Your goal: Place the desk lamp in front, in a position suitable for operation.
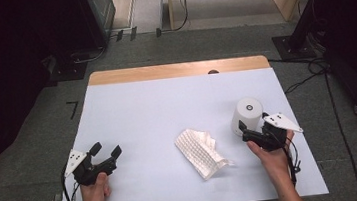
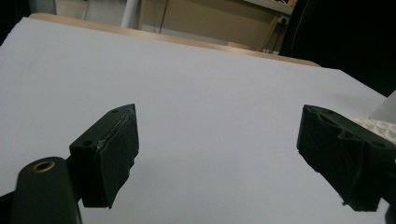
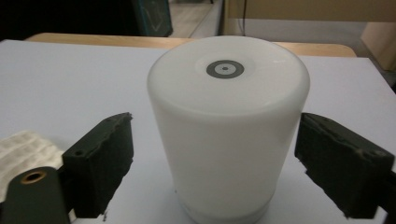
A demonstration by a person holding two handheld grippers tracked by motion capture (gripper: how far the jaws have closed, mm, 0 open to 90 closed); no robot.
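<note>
Approach step: right claw [image 1: 254, 126] sits at the white cylinder [image 3: 229, 140], one jaw on each side of its body and clear desk visible in both gaps, so it is released and not yet gripping. The cylinder stands upright near the right edge of the desk [image 1: 157, 112], just beyond the right hand. I'd judge the grasp hasn't been made. The next move is to ease in a little further so the pads sit about mid-height on the wall, then clamp evenly. The surface looks smooth and slightly rounded at the top, so a high or off-centre pinch could slip or tip it. Left claw [image 1: 106, 149] is low over the near left part of the desk, jaws spread with nothing between them, idle and well apart from the work. A crumpled white textured cloth [image 1: 201, 152] lies mid-desk between the two hands, near the cylinder but not touching it; it might be a paper towel, but the high view is too coarse to tell. Markings: no brand, label or text readable anywhere. The only mark is a small grey ring [image 3: 224, 69] with a pale centre on top of the cylinder.
</note>
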